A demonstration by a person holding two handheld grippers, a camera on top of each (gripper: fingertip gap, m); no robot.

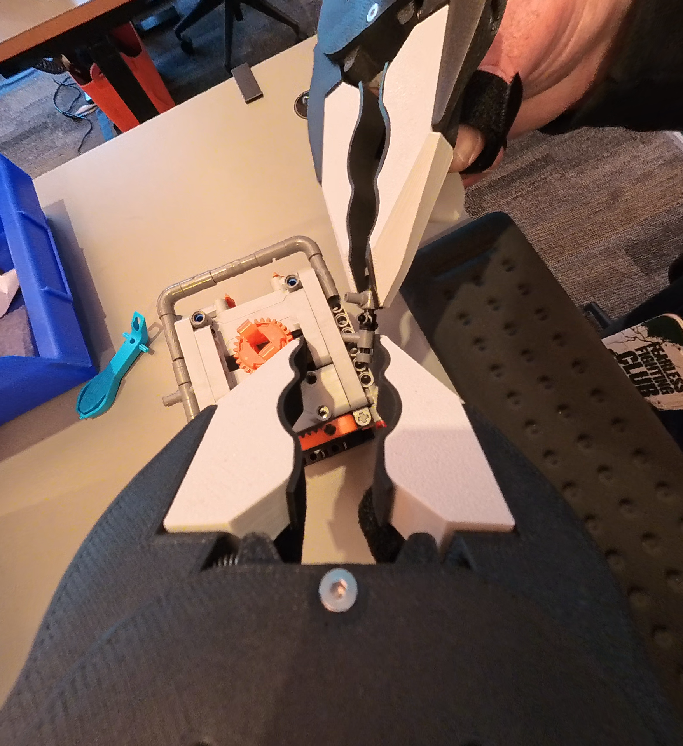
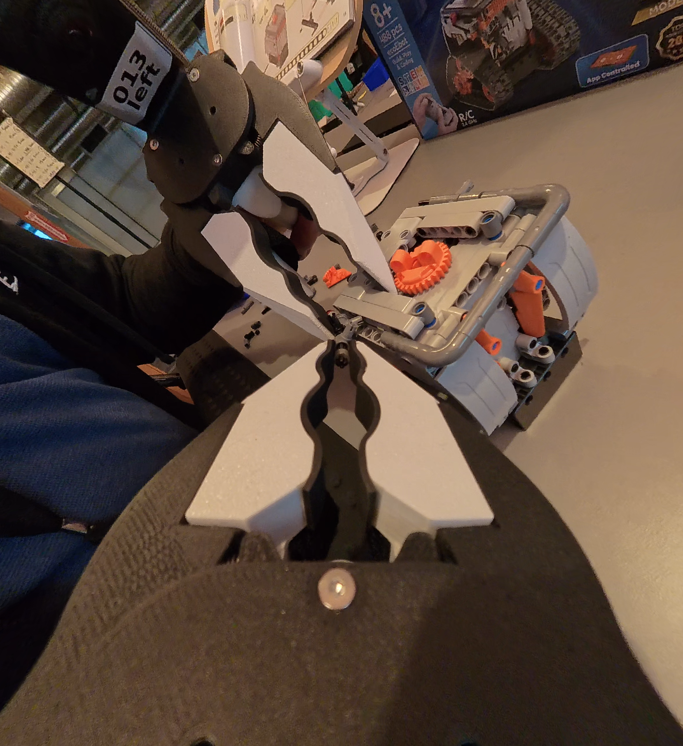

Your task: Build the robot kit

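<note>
Right gripper [image 2: 343, 348] was pinched shut on a small grey-and-black connector pin piece [image 2: 345, 337] at the near corner of the grey and orange brick-built vehicle model [image 2: 489, 298], the pin's long axis in line with its fingers. Left gripper [image 1: 337, 365] was clamped across the model's rear block, bracing it on the pale grey tabletop [image 1: 194, 193]. A teal plastic brick-separator tool [image 1: 111, 375] and a blue plastic bin [image 1: 16, 282] lay well apart to the left.

We see open table [image 1: 137, 193] left of and beyond the brick model [image 1: 267, 335]; the blue bin [image 1: 28, 282] and teal tool [image 1: 109, 375] block the left, both grippers crowd its right edge.
</note>
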